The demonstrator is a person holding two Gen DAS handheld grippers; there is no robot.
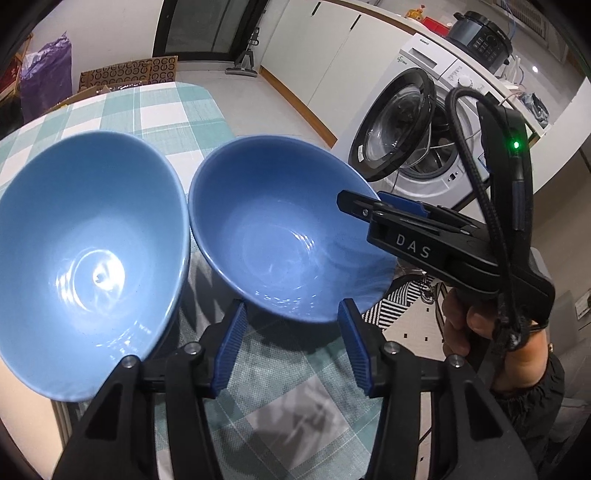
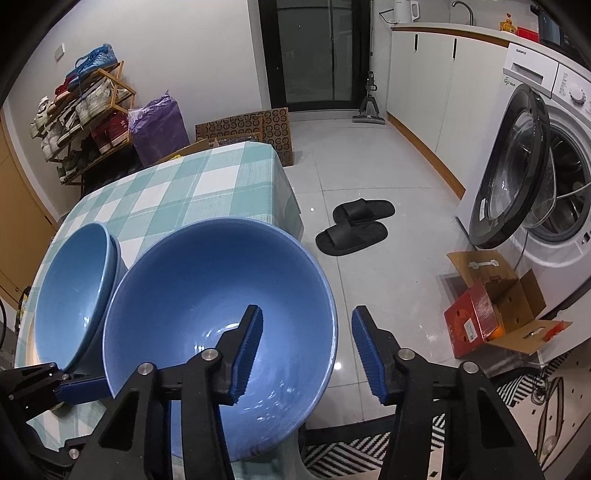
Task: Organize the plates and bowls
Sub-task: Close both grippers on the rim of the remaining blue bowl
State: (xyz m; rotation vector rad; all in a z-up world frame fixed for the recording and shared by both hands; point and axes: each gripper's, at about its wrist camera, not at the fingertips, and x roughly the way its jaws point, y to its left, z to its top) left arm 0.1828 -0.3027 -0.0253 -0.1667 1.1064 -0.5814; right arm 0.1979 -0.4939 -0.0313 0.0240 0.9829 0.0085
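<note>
While the left gripper (image 1: 291, 343) stood open at the near rim of the darker blue bowl (image 1: 280, 229), the right gripper (image 2: 306, 354) straddled its right rim, pads apart. Left of it sat stacked lighter bowls (image 2: 70, 288) on the checked tablecloth (image 2: 192, 184).

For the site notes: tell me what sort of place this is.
Probably a home kitchen and laundry area. A washer stands open under a counter with a kettle, a shoe rack lines the wall, and a checked table holds blue bowls.
</note>
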